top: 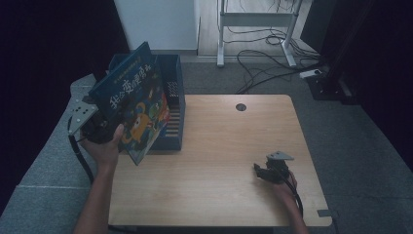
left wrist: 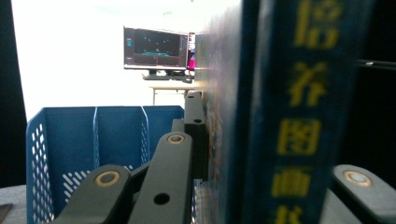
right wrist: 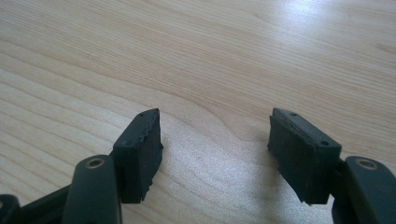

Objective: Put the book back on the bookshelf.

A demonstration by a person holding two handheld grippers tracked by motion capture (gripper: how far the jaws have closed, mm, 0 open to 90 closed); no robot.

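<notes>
1. Left gripper (top: 100, 127) sits off the worktop's left edge, level with the far-left corner, jaws clamped on a blue picture book (top: 132, 108).
2. Book is in the air, tilted, cover facing the high camera, its top corner leaning over the blue file rack (top: 176, 100). Lower corner hangs just above the worktop (top: 229, 161) near the left edge.
3. Left gripper view: book spine (left wrist: 285, 116) with yellow characters stands upright between the jaws; one pad (left wrist: 196, 135) presses flat against the cover. The other jaw's arm shows on the far side of the spine, its pad hidden behind the book.
4. The left hand (top: 104, 146) wraps the gripper body from below, thumb up by the book's lower edge.
5. Rack stands at the far-left corner of the worktop, partly overhanging the edge; dividers and perforated side wall show in the left gripper view (left wrist: 93, 140). Cannot tell whether the book touches the rack.
6. Right gripper (top: 265, 171) rests low over the worktop near the near-right corner, well apart from the book.
7. Right gripper view: jaws spread, nothing between the pads (right wrist: 140, 154), bare wood (right wrist: 210, 70) beneath.
</notes>
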